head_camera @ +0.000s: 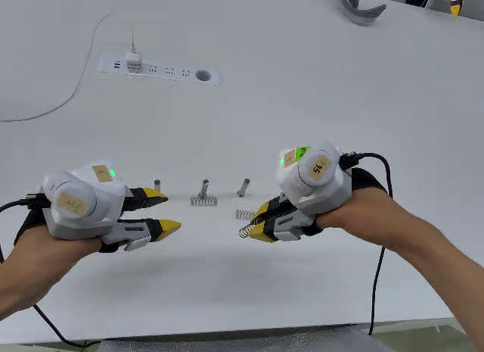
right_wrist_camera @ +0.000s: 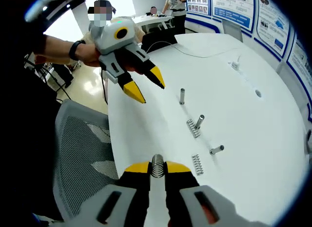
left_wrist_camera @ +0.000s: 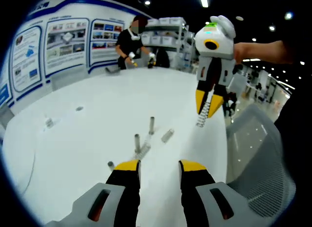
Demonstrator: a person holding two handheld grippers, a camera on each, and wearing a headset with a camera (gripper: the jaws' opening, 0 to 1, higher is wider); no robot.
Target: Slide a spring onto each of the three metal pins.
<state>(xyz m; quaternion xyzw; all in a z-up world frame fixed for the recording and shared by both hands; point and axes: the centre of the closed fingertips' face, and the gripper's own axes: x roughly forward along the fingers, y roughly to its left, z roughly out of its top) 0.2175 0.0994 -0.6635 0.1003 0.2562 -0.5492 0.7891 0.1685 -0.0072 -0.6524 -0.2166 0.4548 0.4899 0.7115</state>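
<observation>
The right gripper (head_camera: 253,232) hung low near the front edge of the white tabletop (head_camera: 302,102). Its fingers were pinched narrow on a spring (right_wrist_camera: 156,164), which poked out past the yellow tips. Off to its left the left gripper (head_camera: 168,214) hovered near the same edge, its fingers spread wide with nothing between them. The two sets of tips faced each other, well apart.

Between the grippers, a little further back from the front edge, three metal pins stood in a row along that edge: the left pin (head_camera: 157,185), the middle pin (head_camera: 203,188) and the right pin (head_camera: 243,187). I could not tell whether the latter two leaned or stood straight. A second spring (head_camera: 203,201) lay on its side just in front of the middle pin. A third spring (head_camera: 244,213) lay in front of the right pin, near the right gripper's tips.

Toward the far left corner sat a white power strip (head_camera: 159,69) with a plug (head_camera: 133,61) in it, and a thin cable (head_camera: 68,102) trailed off to the left edge. A grey curved object (head_camera: 361,10) lay by the far edge on the right. A mesh chair (right_wrist_camera: 83,154) stood at the front edge.
</observation>
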